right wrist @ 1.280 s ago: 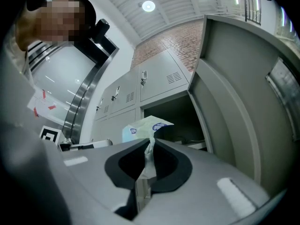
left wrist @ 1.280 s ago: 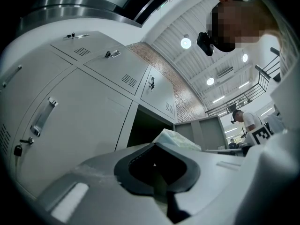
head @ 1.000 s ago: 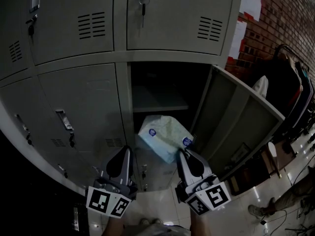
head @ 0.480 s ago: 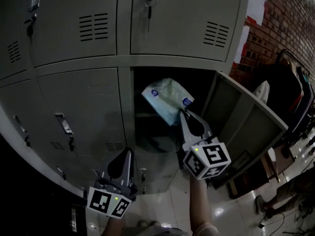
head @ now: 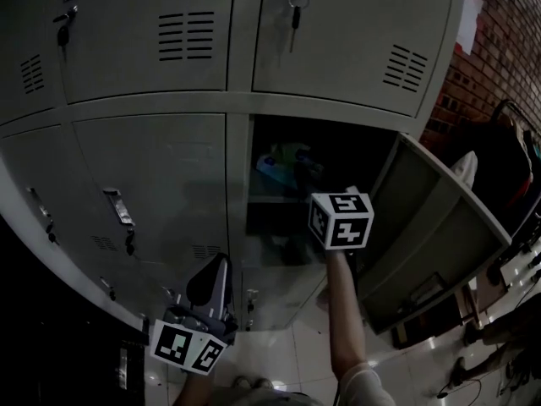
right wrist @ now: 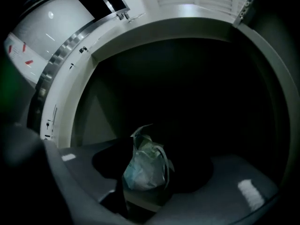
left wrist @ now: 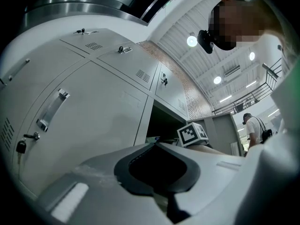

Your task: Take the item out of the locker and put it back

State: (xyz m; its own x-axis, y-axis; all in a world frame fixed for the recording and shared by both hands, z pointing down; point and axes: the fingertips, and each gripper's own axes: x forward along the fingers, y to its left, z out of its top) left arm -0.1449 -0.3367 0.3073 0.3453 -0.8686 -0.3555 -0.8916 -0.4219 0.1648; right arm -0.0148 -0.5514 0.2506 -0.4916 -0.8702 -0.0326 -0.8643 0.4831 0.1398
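A pale blue-and-white soft packet [head: 277, 166] lies on the upper shelf inside the open dark locker [head: 279, 227]. My right gripper [head: 309, 172] reaches into that compartment, its marker cube [head: 341, 220] just outside the opening. In the right gripper view the crumpled packet [right wrist: 145, 168] sits between the jaws of the right gripper [right wrist: 152, 179], which are opening; the pads look slack on it. My left gripper [head: 221, 262] hangs low in front of the closed lower-left door, shut and holding nothing; the left gripper [left wrist: 157, 145] points up at the lockers.
The locker's door [head: 431, 218] swings out to the right. Closed grey locker doors surround the opening, with keys [head: 293, 7] hanging in the one above. A brick wall [head: 499, 49] and a rack of dark things [head: 517, 150] stand at the right. Another person [left wrist: 255, 128] stands far off.
My right gripper has carried the packet up from the locker's bottom opening onto the upper shelf and deep inside. The left gripper has stayed in place.
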